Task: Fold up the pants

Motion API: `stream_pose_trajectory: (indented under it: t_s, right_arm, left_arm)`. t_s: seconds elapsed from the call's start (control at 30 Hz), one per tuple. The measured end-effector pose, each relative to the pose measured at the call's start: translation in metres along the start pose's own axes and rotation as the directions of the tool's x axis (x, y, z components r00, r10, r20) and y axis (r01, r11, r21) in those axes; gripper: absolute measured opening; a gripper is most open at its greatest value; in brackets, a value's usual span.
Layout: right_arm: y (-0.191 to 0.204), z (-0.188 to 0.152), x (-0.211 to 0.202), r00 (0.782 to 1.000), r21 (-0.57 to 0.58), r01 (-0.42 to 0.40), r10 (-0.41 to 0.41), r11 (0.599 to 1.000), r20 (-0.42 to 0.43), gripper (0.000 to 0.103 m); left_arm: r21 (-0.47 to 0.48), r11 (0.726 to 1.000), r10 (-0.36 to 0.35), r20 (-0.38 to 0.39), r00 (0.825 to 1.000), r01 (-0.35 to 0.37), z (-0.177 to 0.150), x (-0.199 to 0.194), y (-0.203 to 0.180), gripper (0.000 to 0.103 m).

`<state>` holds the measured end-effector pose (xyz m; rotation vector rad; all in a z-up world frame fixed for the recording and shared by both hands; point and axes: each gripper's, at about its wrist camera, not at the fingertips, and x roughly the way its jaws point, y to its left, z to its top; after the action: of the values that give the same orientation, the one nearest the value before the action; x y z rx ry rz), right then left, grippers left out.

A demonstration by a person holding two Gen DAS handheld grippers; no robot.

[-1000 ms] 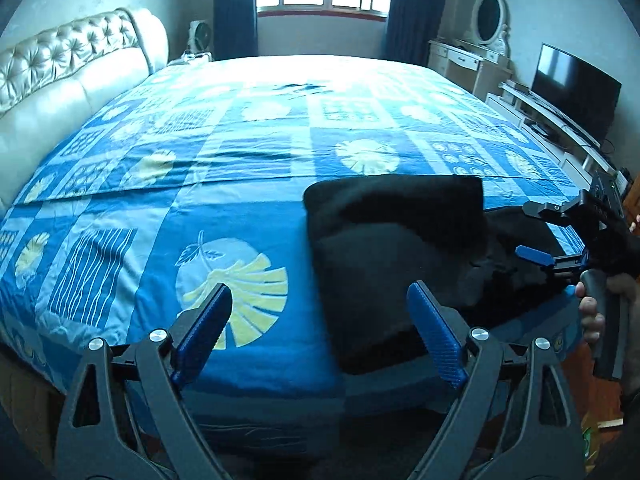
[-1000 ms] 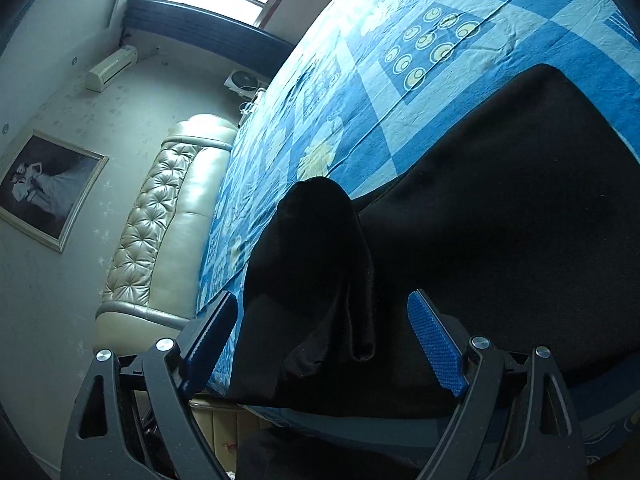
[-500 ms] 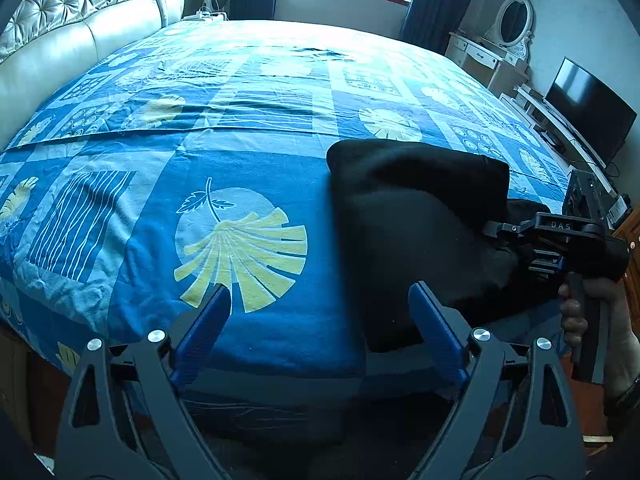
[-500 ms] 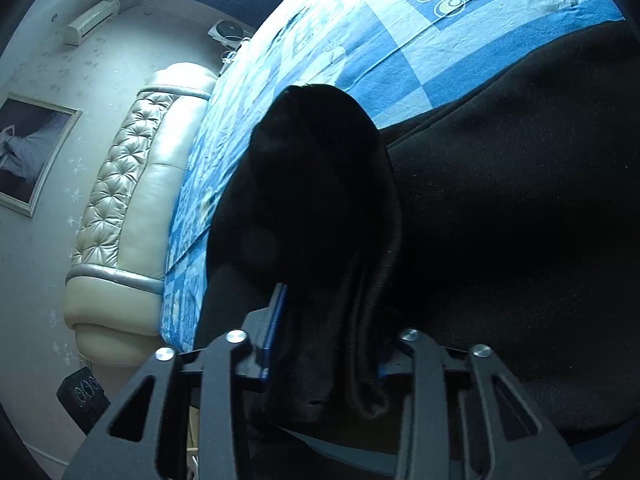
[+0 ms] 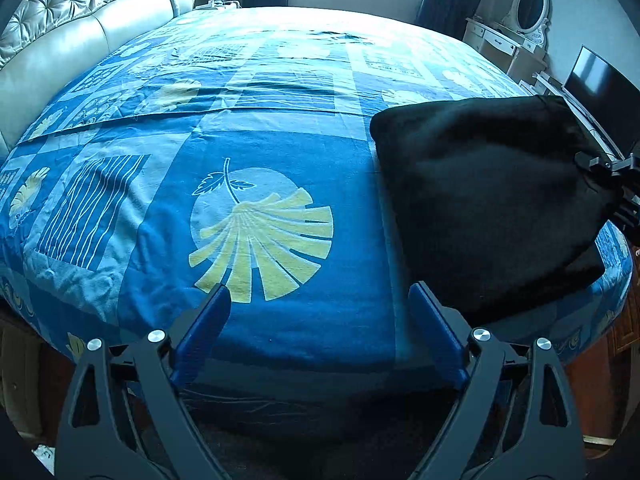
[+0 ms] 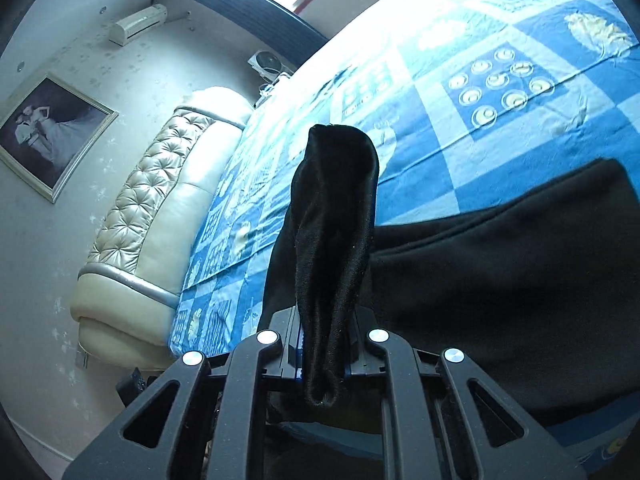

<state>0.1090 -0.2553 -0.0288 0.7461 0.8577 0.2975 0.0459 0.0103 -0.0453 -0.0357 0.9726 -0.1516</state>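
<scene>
Black pants [image 5: 492, 200] lie partly folded on the right side of a blue patterned bed [image 5: 280, 140]. In the right wrist view, my right gripper [image 6: 324, 344] is closing its jaws on a bunched edge of the pants [image 6: 336, 220]. Both pads press on the cloth, which stands up in a hump above the bed. The same gripper [image 5: 616, 176] shows at the right edge of the left wrist view, raising that side of the pants. My left gripper [image 5: 318, 300] hangs open over bare bedspread near the front edge. The pants' near corner is just beyond its right finger.
A tufted cream headboard [image 5: 80, 32] runs along the left. A dresser with an oval mirror [image 5: 528, 12] and a television [image 5: 600, 92] stand at the right wall. A window lies beyond the bed. A framed picture [image 6: 52, 136] hangs above the headboard.
My right gripper went from open around the pants' bunched edge to closed on it and lifted it. My left gripper sank toward the bed, staying open.
</scene>
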Motion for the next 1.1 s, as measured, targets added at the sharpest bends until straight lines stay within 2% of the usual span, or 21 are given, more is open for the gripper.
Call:
stream_pose_trajectory:
  t_s: [0.27, 0.57, 0.63, 0.73, 0.77, 0.8, 0.87, 0.97, 1.03, 1.1]
  right_arm:
    - [-0.048, 0.013, -0.044, 0.991, 0.073, 0.094, -0.1, 0.993, 0.088, 0.012]
    - [-0.12, 0.002, -0.055, 0.972, 0.186, 0.207, -0.223, 0.961, 0.069, 0.005]
    - [-0.133, -0.003, -0.054, 0.975, 0.211, 0.205, -0.219, 0.956, 0.046, 0.005]
    - [-0.143, -0.009, -0.057, 0.988, 0.264, 0.14, -0.152, 0.954, 0.026, 0.007]
    - [-0.148, -0.01, -0.059, 0.992, 0.294, 0.114, -0.126, 0.949, 0.023, 0.013]
    - [-0.152, -0.012, -0.06, 0.994, 0.322, 0.093, -0.104, 0.942, 0.017, 0.032]
    - [-0.158, -0.015, -0.063, 0.998, 0.354, 0.037, -0.049, 0.934, 0.026, 0.046]
    - [-0.155, -0.019, -0.062, 0.999, 0.344, 0.015, -0.025, 0.939, 0.024, 0.053]
    - [-0.149, -0.019, -0.058, 0.999, 0.315, 0.024, -0.03, 0.949, 0.014, 0.059]
    - [-0.143, -0.016, -0.05, 0.999, 0.284, 0.05, -0.049, 0.957, -0.011, 0.06]
  left_arm:
    - [0.004, 1.0, -0.005, -0.003, 1.0, 0.005, -0.001, 0.0, -0.002, 0.09]
    - [0.008, 1.0, -0.006, -0.018, 1.0, 0.006, -0.004, 0.005, -0.005, 0.09]
    - [0.007, 1.0, -0.009, -0.021, 1.0, 0.009, -0.005, 0.006, -0.005, 0.09]
    - [0.004, 1.0, -0.013, -0.023, 1.0, 0.013, -0.005, 0.007, -0.004, 0.09]
    - [0.004, 1.0, -0.013, -0.025, 1.0, 0.013, -0.006, 0.008, -0.005, 0.09]
    - [0.005, 1.0, -0.012, -0.027, 1.0, 0.012, -0.006, 0.009, -0.005, 0.09]
    - [0.007, 1.0, -0.011, -0.033, 0.999, 0.011, -0.008, 0.01, -0.005, 0.09]
    - [0.01, 1.0, -0.008, -0.038, 0.999, 0.008, -0.009, 0.011, -0.006, 0.09]
    - [0.009, 1.0, -0.009, -0.041, 0.999, 0.009, -0.01, 0.011, -0.006, 0.09]
    - [0.011, 1.0, -0.007, -0.044, 0.999, 0.007, -0.011, 0.012, -0.007, 0.09]
